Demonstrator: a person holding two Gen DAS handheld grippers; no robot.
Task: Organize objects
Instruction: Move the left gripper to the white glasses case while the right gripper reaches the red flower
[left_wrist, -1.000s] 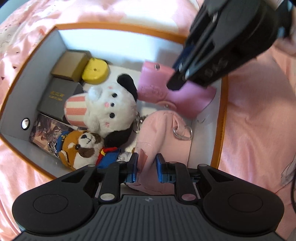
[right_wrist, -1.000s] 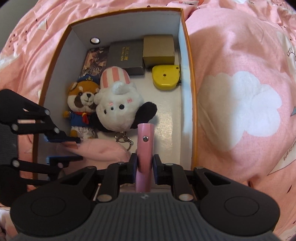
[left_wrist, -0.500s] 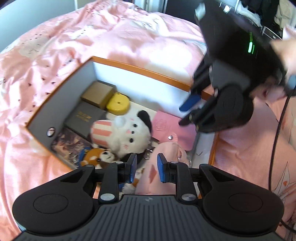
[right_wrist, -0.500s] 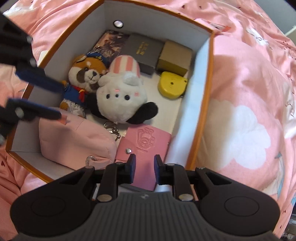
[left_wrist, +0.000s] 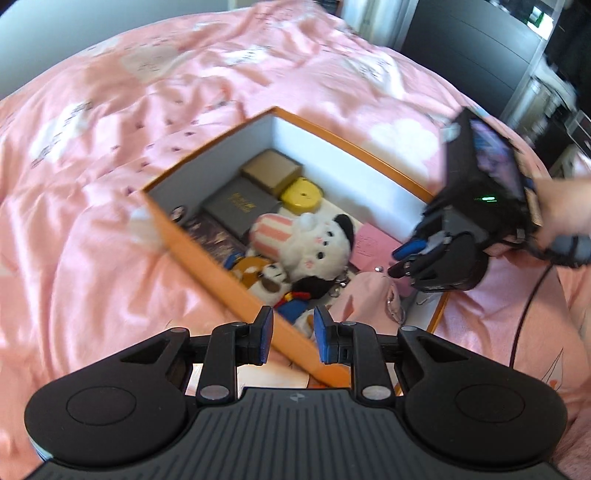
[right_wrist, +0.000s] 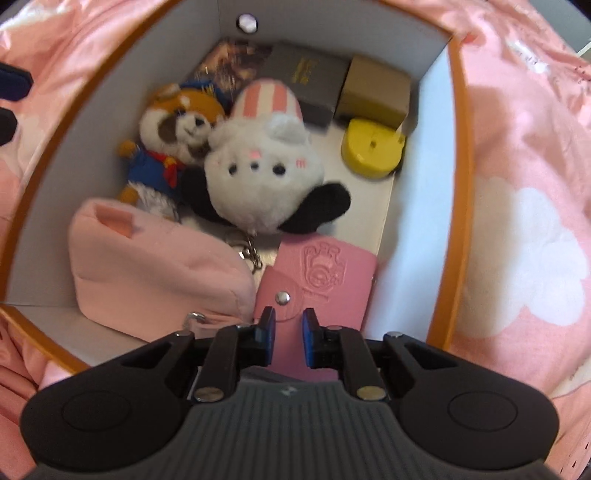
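An orange-rimmed box (right_wrist: 461, 147) on the pink bedspread holds a pink snap wallet (right_wrist: 325, 273), lying flat in its near right corner. Beside it lie a pink pouch (right_wrist: 155, 266), a white panda plush (right_wrist: 258, 177) and a red-panda plush (right_wrist: 177, 125). My right gripper (right_wrist: 288, 321) hovers just above the wallet's near end. Its jaws are closing, a gap still shows, and nothing is pinched between them. In the left wrist view, my left gripper (left_wrist: 291, 321) hangs over the box's near rim (left_wrist: 207, 258), narrowly open and empty. The right gripper (left_wrist: 400, 260) points down into the box.
At the far end of the box sit a yellow round case (right_wrist: 373, 151), a tan box (right_wrist: 376, 86), a grey box (right_wrist: 306, 77) and a picture card (right_wrist: 229, 62). Rumpled pink bedding (left_wrist: 110, 147) surrounds the box. A person's hand (left_wrist: 561, 206) holds the right gripper.
The right gripper has let go of the pink wallet, which went from upright in its jaws to flat in the box. The left gripper rose and drew back from the pink pouch.
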